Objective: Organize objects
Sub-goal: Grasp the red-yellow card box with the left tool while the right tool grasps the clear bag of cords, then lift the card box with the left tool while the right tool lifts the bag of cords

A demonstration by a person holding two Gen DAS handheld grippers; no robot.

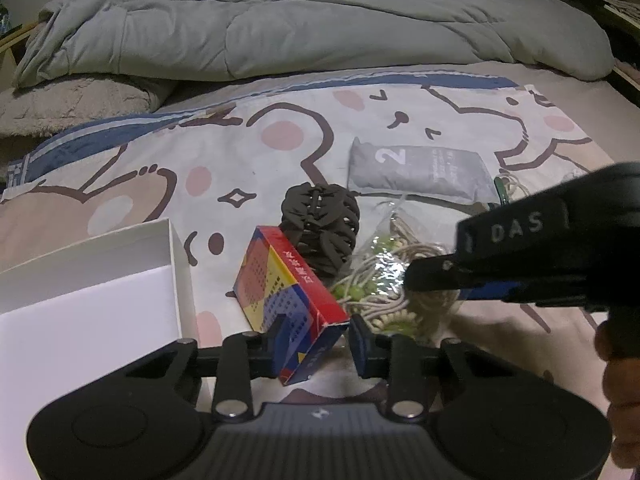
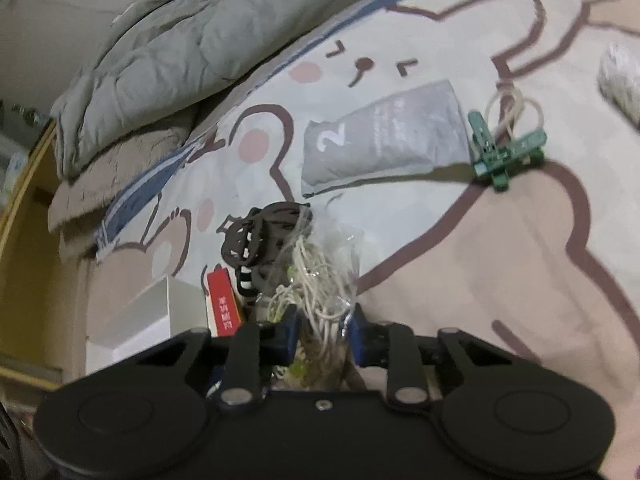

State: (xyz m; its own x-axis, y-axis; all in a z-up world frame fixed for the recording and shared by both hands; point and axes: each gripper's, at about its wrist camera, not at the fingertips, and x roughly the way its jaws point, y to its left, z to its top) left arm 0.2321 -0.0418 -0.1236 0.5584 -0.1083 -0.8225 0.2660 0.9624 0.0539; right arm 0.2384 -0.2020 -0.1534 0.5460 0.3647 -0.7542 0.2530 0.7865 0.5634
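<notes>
A red and multicoloured card box (image 1: 288, 296) stands between the fingers of my left gripper (image 1: 316, 344), which is shut on it just above the bed sheet. A clear bag of cream cords and green beads (image 1: 384, 280) lies to its right. My right gripper (image 2: 322, 338) is shut on that bag (image 2: 320, 280); the gripper shows in the left wrist view (image 1: 424, 280) reaching in from the right. A dark brown hair claw (image 1: 320, 228) lies behind the box. An open white box (image 1: 80, 280) sits at the left.
A grey pouch marked 2 (image 2: 384, 136) lies farther back, with green clips on string (image 2: 504, 148) to its right. A rumpled grey-green duvet (image 1: 300, 20) fills the back. The bed's left edge (image 2: 80, 248) drops off beside the white box (image 2: 136, 320).
</notes>
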